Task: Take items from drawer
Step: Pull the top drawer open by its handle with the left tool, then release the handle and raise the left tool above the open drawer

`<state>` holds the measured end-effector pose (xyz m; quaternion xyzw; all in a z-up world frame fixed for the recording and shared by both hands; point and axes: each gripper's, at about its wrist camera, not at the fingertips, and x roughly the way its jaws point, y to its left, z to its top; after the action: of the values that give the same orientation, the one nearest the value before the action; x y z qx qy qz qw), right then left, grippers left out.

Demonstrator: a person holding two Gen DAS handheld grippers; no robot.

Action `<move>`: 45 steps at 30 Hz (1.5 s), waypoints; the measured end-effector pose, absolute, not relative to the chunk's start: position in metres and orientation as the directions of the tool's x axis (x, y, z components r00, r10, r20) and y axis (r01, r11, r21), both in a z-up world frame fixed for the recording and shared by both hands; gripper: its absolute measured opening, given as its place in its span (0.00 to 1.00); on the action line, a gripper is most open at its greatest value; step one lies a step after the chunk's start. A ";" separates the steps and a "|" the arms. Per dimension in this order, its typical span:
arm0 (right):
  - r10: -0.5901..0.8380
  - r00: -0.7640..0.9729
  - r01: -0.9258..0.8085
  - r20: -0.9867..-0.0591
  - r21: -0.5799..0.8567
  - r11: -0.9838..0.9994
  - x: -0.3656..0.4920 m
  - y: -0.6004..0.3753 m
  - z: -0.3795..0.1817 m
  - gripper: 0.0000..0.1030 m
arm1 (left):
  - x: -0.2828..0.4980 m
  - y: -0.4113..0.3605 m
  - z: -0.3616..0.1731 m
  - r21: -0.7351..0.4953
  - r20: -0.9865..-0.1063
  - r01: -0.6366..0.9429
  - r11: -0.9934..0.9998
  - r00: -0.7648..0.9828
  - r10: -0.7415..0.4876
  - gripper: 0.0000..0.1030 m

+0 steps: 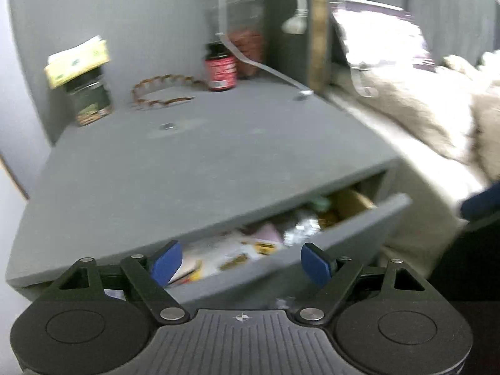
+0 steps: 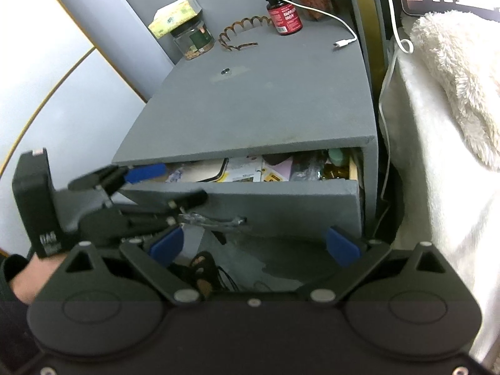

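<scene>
A grey nightstand drawer (image 2: 281,203) stands partly pulled out; it also shows in the left wrist view (image 1: 343,234). Inside lie papers (image 2: 243,168), a dark-edged tablet or case (image 2: 206,172), a pink sheet (image 1: 268,232), a green item (image 2: 337,156) and crinkled foil (image 1: 300,228). My left gripper (image 1: 240,264) is open, its jaws straddling the drawer's front edge at the left end; in the right wrist view its blue fingers (image 2: 147,170) reach over the drawer. My right gripper (image 2: 254,247) is open and empty, in front of the drawer face near a clear handle (image 2: 215,220).
On the nightstand top (image 2: 265,93) stand a red supplement bottle (image 2: 285,14), a glass jar (image 2: 193,40) with a yellow box on it, a brown hair comb band (image 2: 240,31), a white charging cable (image 2: 340,42) and a small coin-like disc (image 2: 225,71). A bed with a fluffy white blanket (image 2: 453,78) lies right.
</scene>
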<state>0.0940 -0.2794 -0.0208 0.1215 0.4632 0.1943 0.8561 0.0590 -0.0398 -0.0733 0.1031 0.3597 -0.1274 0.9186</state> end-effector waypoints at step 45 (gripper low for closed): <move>0.232 0.510 -0.165 -0.828 0.171 0.971 0.085 -0.246 -0.019 0.96 | 0.070 0.025 -0.088 -0.182 -0.767 0.142 0.973 0.599 -0.231 0.81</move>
<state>0.0849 -0.2456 -0.0192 0.0348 0.4816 0.1145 0.8682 0.0704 0.0251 -0.0878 -0.0511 0.4355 -0.1045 0.8927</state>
